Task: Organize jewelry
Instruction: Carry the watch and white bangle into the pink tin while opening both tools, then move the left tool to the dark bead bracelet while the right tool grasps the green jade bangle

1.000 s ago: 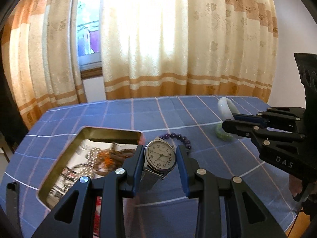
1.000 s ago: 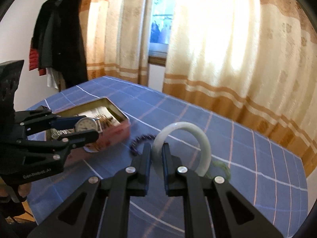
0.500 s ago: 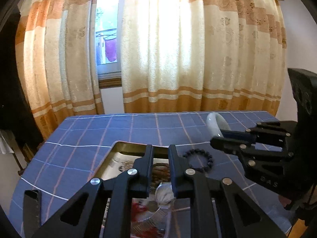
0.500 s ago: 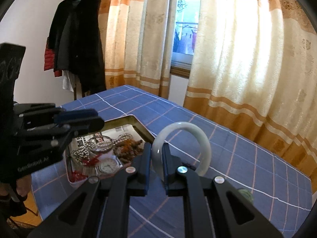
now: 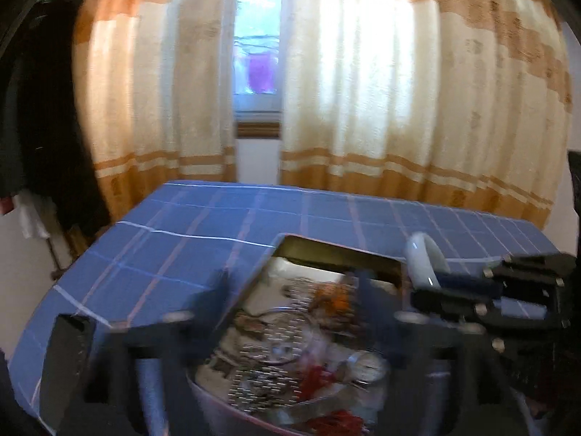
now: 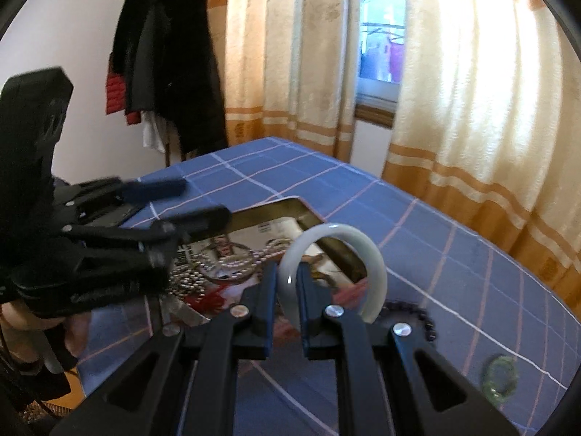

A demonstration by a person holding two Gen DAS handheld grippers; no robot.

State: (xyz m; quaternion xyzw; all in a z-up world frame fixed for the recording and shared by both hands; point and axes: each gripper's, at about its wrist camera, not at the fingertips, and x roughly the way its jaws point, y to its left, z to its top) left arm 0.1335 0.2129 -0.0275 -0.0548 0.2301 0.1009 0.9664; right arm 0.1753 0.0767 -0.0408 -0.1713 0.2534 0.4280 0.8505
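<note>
An open gold-rimmed tin on the blue checked table holds several pieces of jewelry and a silver watch. My left gripper is open and empty above the tin, its fingers blurred; it shows at the left in the right wrist view. My right gripper is shut on a white jade bangle, held upright over the tin's near corner. The bangle also shows in the left wrist view.
A dark bead bracelet and a small green pendant lie on the cloth right of the tin. Curtains and a window stand behind the table. Dark coats hang at the far left.
My left gripper let go of the watch, which now lies in the tin, and opened wide. My right gripper carried the bangle left, closer over the tin.
</note>
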